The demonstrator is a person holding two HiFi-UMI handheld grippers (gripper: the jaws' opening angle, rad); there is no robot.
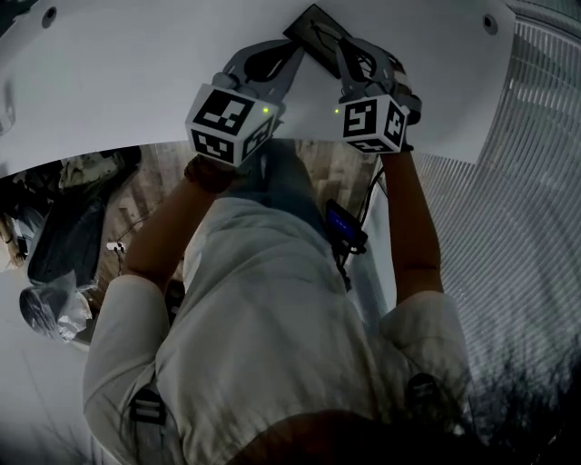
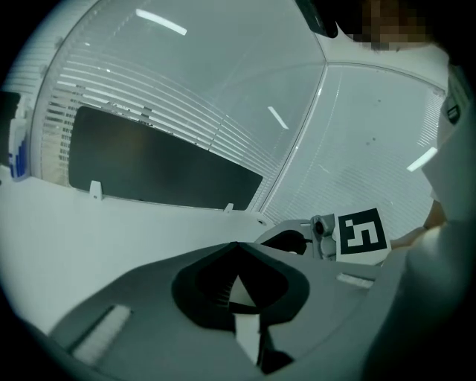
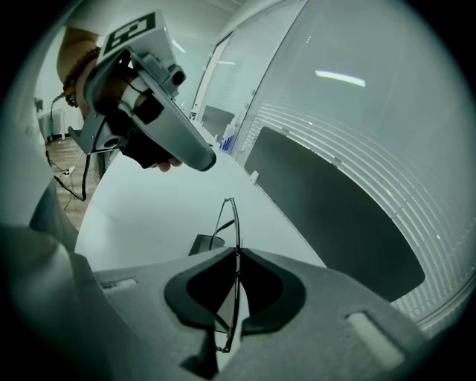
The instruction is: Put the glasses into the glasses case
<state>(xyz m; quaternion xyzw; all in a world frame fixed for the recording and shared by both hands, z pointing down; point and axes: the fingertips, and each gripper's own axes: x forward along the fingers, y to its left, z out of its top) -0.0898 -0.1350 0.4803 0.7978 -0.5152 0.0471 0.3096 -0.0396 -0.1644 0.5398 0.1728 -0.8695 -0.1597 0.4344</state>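
Note:
The thin wire-framed glasses stand edge-on between the jaws of my right gripper, which is shut on them. Just beyond those jaws, a dark glasses case lies on the white table. In the head view the case is a dark flat shape at the table's far side. There my right gripper and my left gripper point at it side by side. My left gripper has its jaw tips touching, and I see nothing between them. Neither the case nor the glasses show in the left gripper view.
A long dark panel runs along the ribbed wall behind the table. On the floor to the person's left lie bags and clutter. A dark device with cables hangs by the person's waist.

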